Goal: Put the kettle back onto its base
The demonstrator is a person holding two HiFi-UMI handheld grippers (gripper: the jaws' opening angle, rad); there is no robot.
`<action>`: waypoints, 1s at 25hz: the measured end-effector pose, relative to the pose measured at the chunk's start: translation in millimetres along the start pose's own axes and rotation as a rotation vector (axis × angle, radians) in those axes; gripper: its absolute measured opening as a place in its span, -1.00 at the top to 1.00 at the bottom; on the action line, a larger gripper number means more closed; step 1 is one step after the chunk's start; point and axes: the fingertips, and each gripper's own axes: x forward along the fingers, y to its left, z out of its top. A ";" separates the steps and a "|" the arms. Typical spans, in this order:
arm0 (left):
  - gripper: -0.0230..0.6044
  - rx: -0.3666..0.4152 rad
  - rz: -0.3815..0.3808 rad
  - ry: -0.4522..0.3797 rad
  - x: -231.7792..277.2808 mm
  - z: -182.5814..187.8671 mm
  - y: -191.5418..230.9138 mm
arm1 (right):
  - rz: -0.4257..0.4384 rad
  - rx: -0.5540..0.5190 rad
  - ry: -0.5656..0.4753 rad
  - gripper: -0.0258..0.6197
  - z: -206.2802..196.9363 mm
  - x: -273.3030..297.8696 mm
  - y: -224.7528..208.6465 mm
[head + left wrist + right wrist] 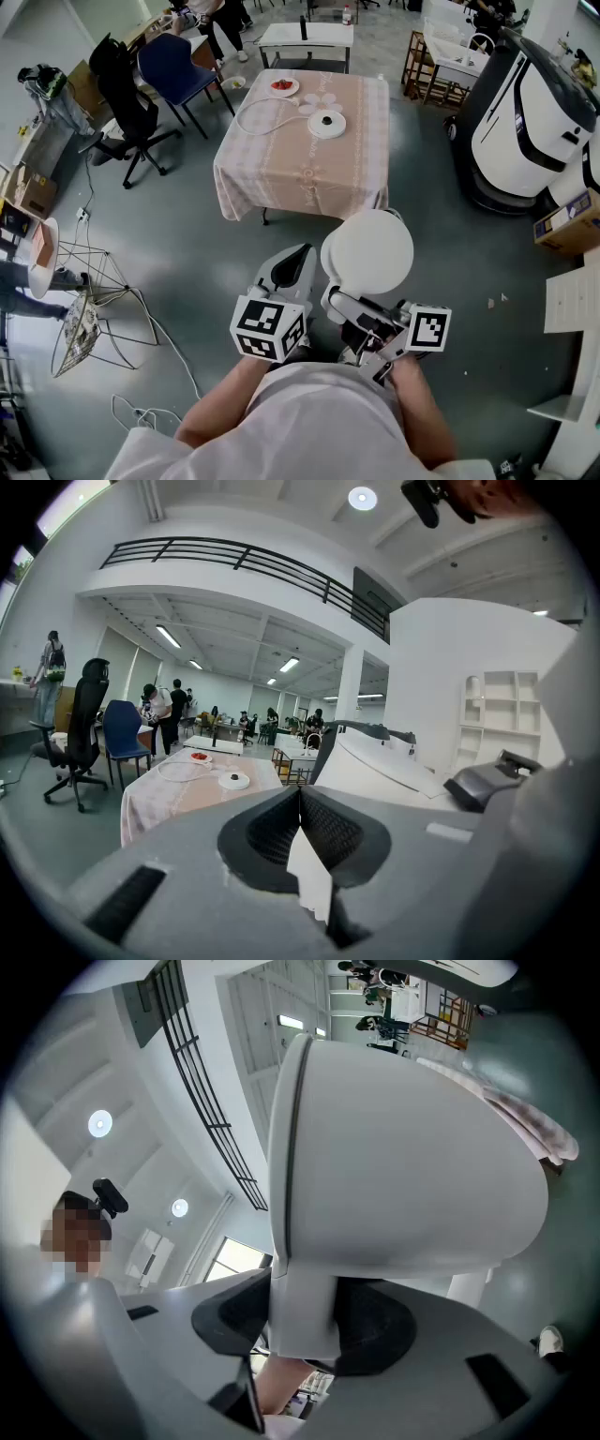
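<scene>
Status: right tool [339, 305] was clamped on the kettle [367, 251] by its handle. The jaws stood wide only because the handle is thick. In the right gripper view the handle filled the gap between the pads [380, 1321], with the body [403, 1147] out ahead. Left tool [295, 262] was closed on nothing, pads together, just beside the kettle on its left.

Kettle was in the air close to the person's chest, over the floor [187, 253], well short of the table [281, 164]. From the head view it looked roughly upright, lid facing up. Base [327, 124] sat on the far half of the table, cord [255, 114] looping off to its left, plate [283, 86] beyond it near the far edge.

My read: this was the carry, nothing seated yet.
- The grip is on the handle, off the kettle's centre, so it may pivot in the pads; move steadily and keep it level.
- Close in on the table first so the reach to the base is short.
- Come in above the base, centre the kettle's underside over the middle pin, then lower straight down.
- Stay clear of the cord.
- Base may skid on the cloth, so the left tool could pin its rim.
- Release only once the kettle sits flat.
</scene>
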 end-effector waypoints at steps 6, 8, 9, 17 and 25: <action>0.92 0.005 -0.003 -0.005 -10.0 3.1 6.7 | 0.002 -0.008 -0.001 0.34 -3.1 12.3 4.5; 0.92 0.008 -0.003 -0.008 -13.2 3.3 11.3 | 0.000 -0.009 -0.004 0.34 -4.0 17.5 3.5; 0.92 0.009 -0.002 -0.009 -14.0 3.5 13.3 | -0.001 -0.007 -0.007 0.34 -3.6 19.3 2.5; 0.92 0.015 -0.015 -0.020 -11.4 11.7 36.5 | -0.014 -0.025 -0.012 0.34 3.1 43.9 -1.1; 0.92 0.022 -0.063 -0.028 3.7 25.8 69.5 | -0.035 -0.061 -0.009 0.34 20.0 82.5 -4.4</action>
